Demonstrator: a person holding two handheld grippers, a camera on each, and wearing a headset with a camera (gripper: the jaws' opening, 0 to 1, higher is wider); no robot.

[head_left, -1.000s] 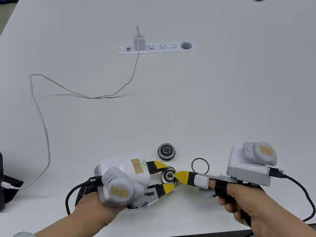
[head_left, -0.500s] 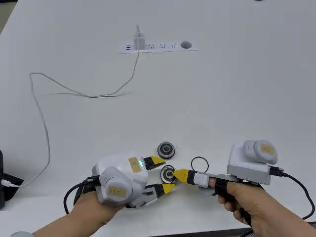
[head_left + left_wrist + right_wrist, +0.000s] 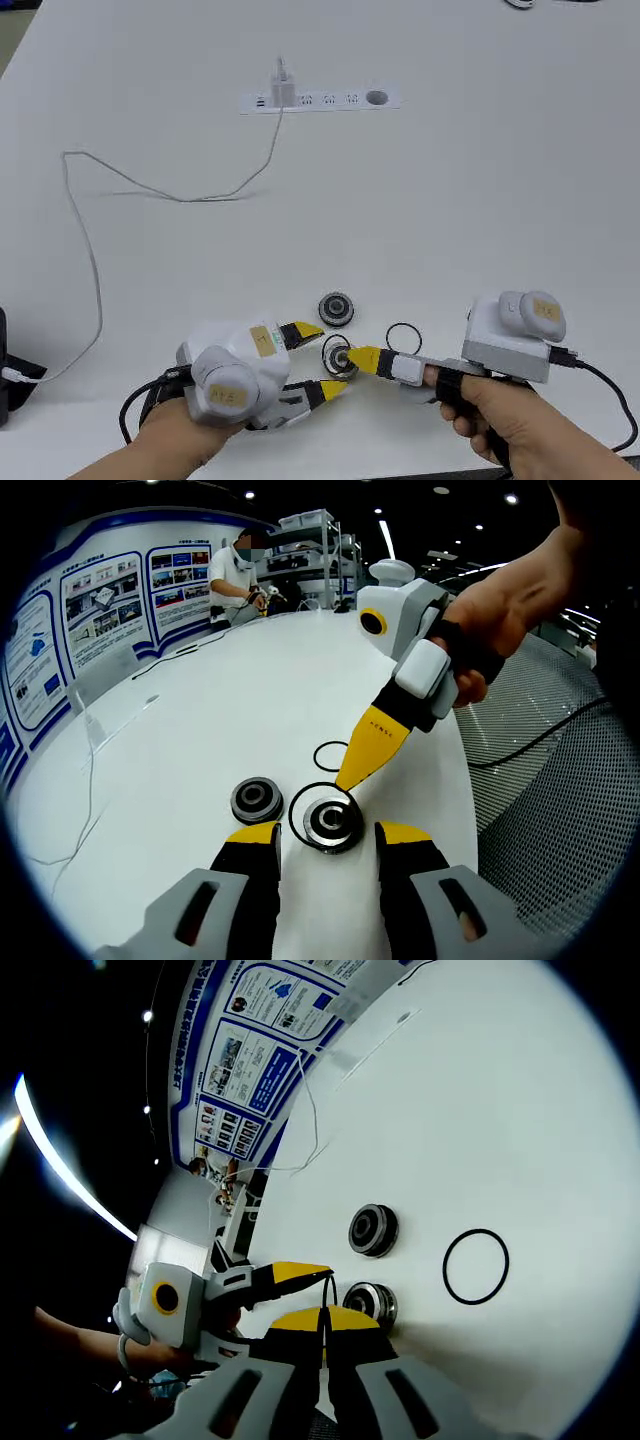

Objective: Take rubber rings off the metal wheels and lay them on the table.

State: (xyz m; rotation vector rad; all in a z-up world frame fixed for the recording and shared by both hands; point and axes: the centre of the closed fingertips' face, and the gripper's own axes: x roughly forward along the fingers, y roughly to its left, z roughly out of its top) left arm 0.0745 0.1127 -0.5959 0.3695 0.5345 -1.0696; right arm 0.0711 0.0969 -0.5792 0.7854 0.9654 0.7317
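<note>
Two metal wheels on the white table (image 3: 450, 200): one (image 3: 341, 359) between the spread jaws of the left gripper (image 3: 330, 837), the other (image 3: 336, 308) just beyond it. Two rubber rings: one (image 3: 291, 818) loose around the nearer wheel, pinched by the pressed-together jaws of the right gripper (image 3: 362, 357); one (image 3: 445, 1265) lying flat beside the wheels. One power strip (image 3: 320, 98), one white cable (image 3: 95, 270). Tan gripper stickers and wall posters are unreadable.

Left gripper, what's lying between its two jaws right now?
A metal wheel with its rubber ring loose around it sits between the open jaw tips, seen in the left gripper view.
</note>
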